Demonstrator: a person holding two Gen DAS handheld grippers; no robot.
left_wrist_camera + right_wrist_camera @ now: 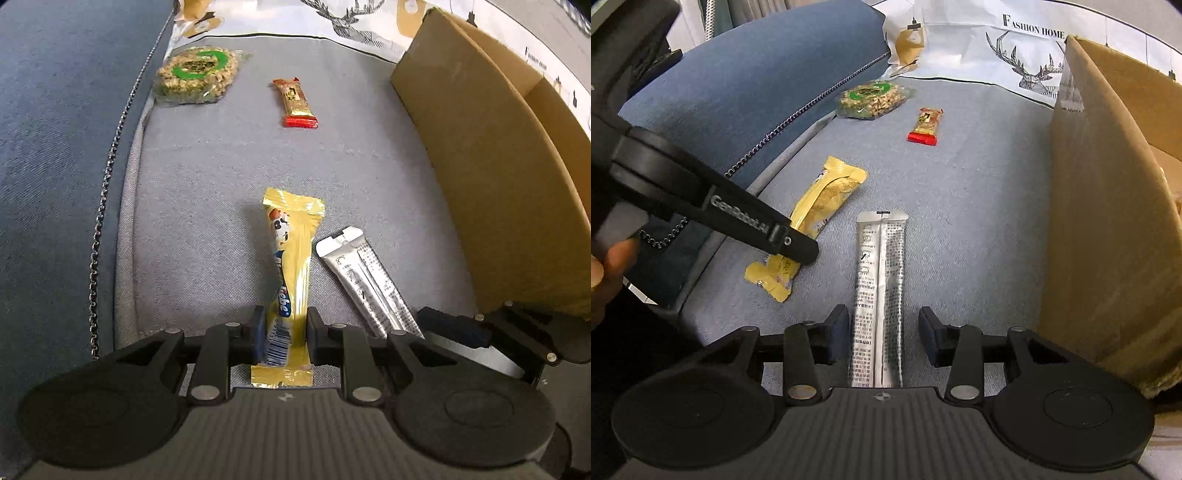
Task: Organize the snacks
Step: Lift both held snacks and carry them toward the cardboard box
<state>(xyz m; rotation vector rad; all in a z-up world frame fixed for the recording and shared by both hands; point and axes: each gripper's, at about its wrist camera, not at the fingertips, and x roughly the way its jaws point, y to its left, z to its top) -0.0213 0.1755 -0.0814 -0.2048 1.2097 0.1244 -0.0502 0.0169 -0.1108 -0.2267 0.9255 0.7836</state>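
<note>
- The left gripper (284, 332) has its two dark pads pressed against both sides of the long yellow foil snack bar with a cartoon cow print (291, 266); the jaws are closed on its lower part, near the barcode, and the bar's far end points away across the grey-blue fabric cushion (207, 177)
- The right gripper (884, 332) stands part open astride the flat silver foil sachet with black small print (881, 295); one pad is just beside the sachet's edge, the other clearly apart, so nothing is gripped there yet
- Judged step: both hands are at the pick-up stage, the left having secured its bar and the right about to close
- The next move likely calls for squeezing the right jaws onto the sachet, then lifting both packets toward the open brown cardboard box (1108, 221) on the right
- The two packets lie near each other, so the grippers work close together and could bump
- The box's tall wall stands between the packets and its inside, so they must go over it
- Further off lie a small red-and-gold wrapped bar (925, 125) and a round clear-wrapped puffed-grain cake with a green label (871, 98), well apart from both grippers
</note>
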